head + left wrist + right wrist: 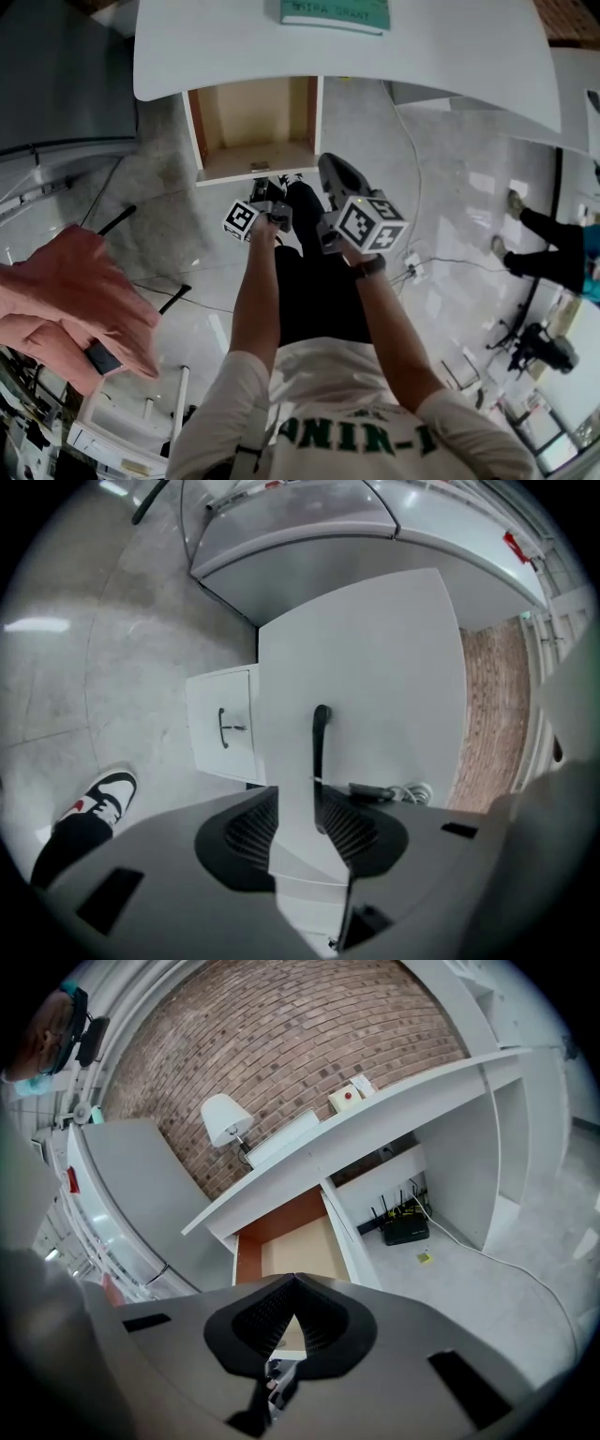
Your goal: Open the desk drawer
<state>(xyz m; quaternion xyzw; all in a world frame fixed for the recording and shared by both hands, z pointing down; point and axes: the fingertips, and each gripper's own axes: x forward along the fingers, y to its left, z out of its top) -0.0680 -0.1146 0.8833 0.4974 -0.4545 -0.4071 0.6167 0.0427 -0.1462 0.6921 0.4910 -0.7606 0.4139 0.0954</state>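
The desk drawer stands pulled out from under the white desk top, its wooden inside bare. In the left gripper view the white drawer front fills the middle, and its black bar handle lies in the gap of my left gripper. The jaws stand apart and the pads do not press on the bar. In the head view that gripper sits just before the drawer front. My right gripper is shut and empty, a little back from the drawer, beside the left one.
A teal book lies on the desk. A small white cabinet stands beside the drawer. A lamp sits on the desk, a black router on the floor under it. Another person's hand is at the left, someone's legs at the right.
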